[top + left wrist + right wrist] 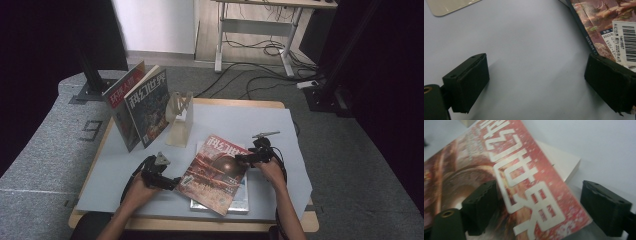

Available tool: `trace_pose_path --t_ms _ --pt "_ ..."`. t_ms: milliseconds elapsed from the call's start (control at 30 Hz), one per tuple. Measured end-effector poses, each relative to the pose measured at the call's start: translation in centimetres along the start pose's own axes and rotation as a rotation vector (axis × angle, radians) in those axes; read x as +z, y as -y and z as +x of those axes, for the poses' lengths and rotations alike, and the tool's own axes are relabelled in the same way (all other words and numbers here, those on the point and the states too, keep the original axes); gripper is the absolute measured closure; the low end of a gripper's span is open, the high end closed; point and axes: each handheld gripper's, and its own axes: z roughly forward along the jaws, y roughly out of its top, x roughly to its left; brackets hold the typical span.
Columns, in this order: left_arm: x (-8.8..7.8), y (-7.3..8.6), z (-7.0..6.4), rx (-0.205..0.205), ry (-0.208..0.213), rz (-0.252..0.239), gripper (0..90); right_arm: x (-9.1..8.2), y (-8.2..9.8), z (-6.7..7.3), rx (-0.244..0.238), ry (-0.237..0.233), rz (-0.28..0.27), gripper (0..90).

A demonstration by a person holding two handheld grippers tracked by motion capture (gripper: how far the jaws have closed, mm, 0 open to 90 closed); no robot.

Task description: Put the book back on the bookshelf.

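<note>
My jaws stand apart on both sides: the right gripper (248,156) has its two pads spread across the top corner of the red magazine (216,172), one pad over the cover and one off its edge, nothing pinched yet as far as I can tell; the left gripper (172,183) is just as wide, with one pad at the magazine's lower corner by the barcode (627,43) and the other over bare bench (529,50). The magazine lies skewed on top of a paler book (239,200) near the front of the bench, well apart from the clear stand (181,119) where two magazines (141,102) already lean upright. I judge the step in hand is picking this one up to join them. To do it well, I would slide the right pads onto the corner that overhangs the book, since that gap gives the lower pad room to get underneath, then close firmly. The left should steady the opposite corner so the glossy cover doesn't skate or fan open, and I'd lift level.
</note>
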Motion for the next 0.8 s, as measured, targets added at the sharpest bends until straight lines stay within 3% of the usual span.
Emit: trace_pose_path --t_ms 33,200,433,533,700,800 --pt "0.0 0.0 0.0 0.0 0.0 0.0 5.4 -0.1 0.2 0.0 0.004 -0.018 -0.001 16.7" --pt "0.0 0.0 0.0 -0.001 0.0 -0.001 5.4 -0.7 0.5 0.1 0.011 -0.017 0.005 20.4" --pt "0.0 0.0 0.0 0.0 -0.001 -0.001 5.3 -2.3 0.0 0.7 0.032 -0.04 -0.049 27.0" --pt "0.0 0.0 0.0 0.0 0.0 -0.001 5.3 -2.9 -0.4 1.3 0.022 -0.015 -0.059 38.6" --pt "0.0 0.0 0.0 0.0 -0.001 -0.001 5.3 -3.6 -0.7 1.3 0.013 0.057 -0.06 68.5" --pt "0.0 0.0 0.0 -0.001 -0.001 -0.001 5.3 -4.0 -0.5 1.3 0.018 0.057 -0.075 77.2"
